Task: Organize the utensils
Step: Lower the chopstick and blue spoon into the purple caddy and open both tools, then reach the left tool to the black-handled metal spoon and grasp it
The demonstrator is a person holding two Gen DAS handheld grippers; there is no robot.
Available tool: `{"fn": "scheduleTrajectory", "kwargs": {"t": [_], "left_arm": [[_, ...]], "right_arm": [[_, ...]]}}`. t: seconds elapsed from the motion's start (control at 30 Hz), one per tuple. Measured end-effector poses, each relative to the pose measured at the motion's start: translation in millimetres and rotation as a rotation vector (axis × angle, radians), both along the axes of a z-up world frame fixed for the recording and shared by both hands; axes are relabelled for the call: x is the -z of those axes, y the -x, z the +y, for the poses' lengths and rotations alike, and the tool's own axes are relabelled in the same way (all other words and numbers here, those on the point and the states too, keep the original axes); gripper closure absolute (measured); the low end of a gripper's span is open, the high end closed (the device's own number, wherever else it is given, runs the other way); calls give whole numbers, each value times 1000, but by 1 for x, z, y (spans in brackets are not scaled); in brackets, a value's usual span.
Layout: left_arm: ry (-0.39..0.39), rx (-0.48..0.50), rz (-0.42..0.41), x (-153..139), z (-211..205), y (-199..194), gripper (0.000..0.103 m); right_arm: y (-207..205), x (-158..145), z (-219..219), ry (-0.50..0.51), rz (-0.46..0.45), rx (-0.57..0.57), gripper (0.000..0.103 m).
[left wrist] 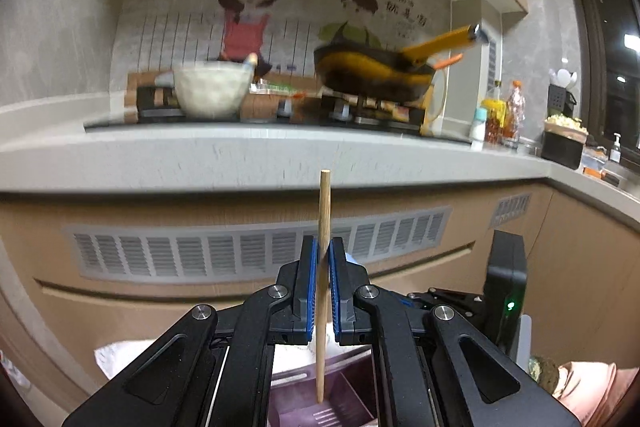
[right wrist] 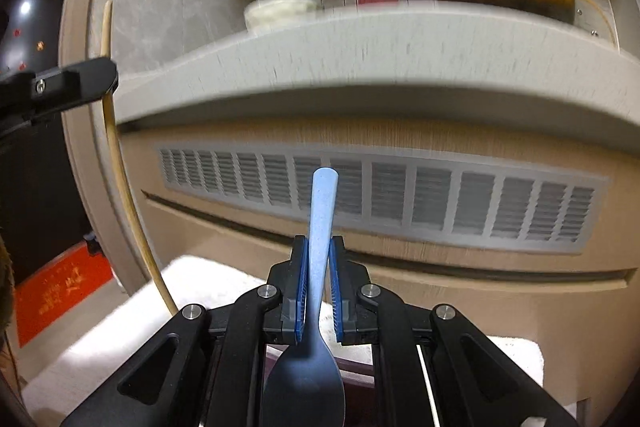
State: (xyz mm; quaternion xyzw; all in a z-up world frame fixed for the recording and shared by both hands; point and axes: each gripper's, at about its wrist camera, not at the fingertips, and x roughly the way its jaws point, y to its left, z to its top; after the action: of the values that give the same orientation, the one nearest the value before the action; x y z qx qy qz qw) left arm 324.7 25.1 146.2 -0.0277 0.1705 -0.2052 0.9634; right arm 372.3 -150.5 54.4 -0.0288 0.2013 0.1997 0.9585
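My left gripper [left wrist: 323, 247] is shut on a wooden chopstick [left wrist: 323, 211] that stands almost upright between the blue pads. Its lower end hangs over a purple slotted utensil holder [left wrist: 340, 399] on a white cloth [left wrist: 112, 359]. My right gripper [right wrist: 319, 247] is shut on the handle of a light blue spoon [right wrist: 322, 219], bowl end down toward the camera. In the right wrist view the left gripper's finger [right wrist: 72, 81] shows at the far left with the chopstick [right wrist: 110, 131] running through it.
A grey countertop [left wrist: 280, 159] runs ahead above a vented cabinet front [left wrist: 256, 251]. On the stove stand a white bowl [left wrist: 212, 89] and a black and yellow pan [left wrist: 372, 71]. Bottles [left wrist: 504, 115] and a black pot [left wrist: 564, 143] stand at right. A red mat [right wrist: 60, 295] lies on the floor.
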Motion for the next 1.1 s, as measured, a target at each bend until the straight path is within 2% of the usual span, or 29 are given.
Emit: {"fn": "scheduleTrajectory", "kwargs": {"t": [0.1, 0.2, 0.33, 0.4, 0.53, 0.6, 0.67, 0.83, 0.9, 1.03, 1.1], "left_arm": [[-3, 12, 54, 24, -2, -11, 97], [-8, 12, 99, 46, -4, -14, 97], [-31, 22, 163, 74, -10, -9, 95], [-27, 23, 190, 83, -11, -6, 95], [-20, -7, 233, 98, -5, 9, 94], [-19, -20, 253, 104, -1, 19, 89], [-23, -27, 276, 111, 4, 29, 79], [-39, -42, 331, 131, 12, 56, 75], [-42, -39, 349, 136, 14, 66, 73], [-74, -17, 385, 152, 15, 90, 59], [-96, -8, 410, 161, 13, 102, 56]], "right_arm": [[-5, 18, 5, 49, 11, 15, 93], [6, 21, 11, 111, -44, 23, 93], [23, 20, 20, 188, -47, 3, 76], [32, 23, 20, 210, -30, -1, 76], [60, 26, 4, 178, 42, 3, 75], [77, 30, -6, 162, 81, 9, 70], [96, 37, -15, 169, 114, 24, 63], [132, 54, -31, 200, 194, 45, 47], [143, 65, -35, 216, 233, 51, 46], [150, 88, -29, 210, 356, 50, 46], [154, 100, -25, 193, 417, 51, 46]]}}
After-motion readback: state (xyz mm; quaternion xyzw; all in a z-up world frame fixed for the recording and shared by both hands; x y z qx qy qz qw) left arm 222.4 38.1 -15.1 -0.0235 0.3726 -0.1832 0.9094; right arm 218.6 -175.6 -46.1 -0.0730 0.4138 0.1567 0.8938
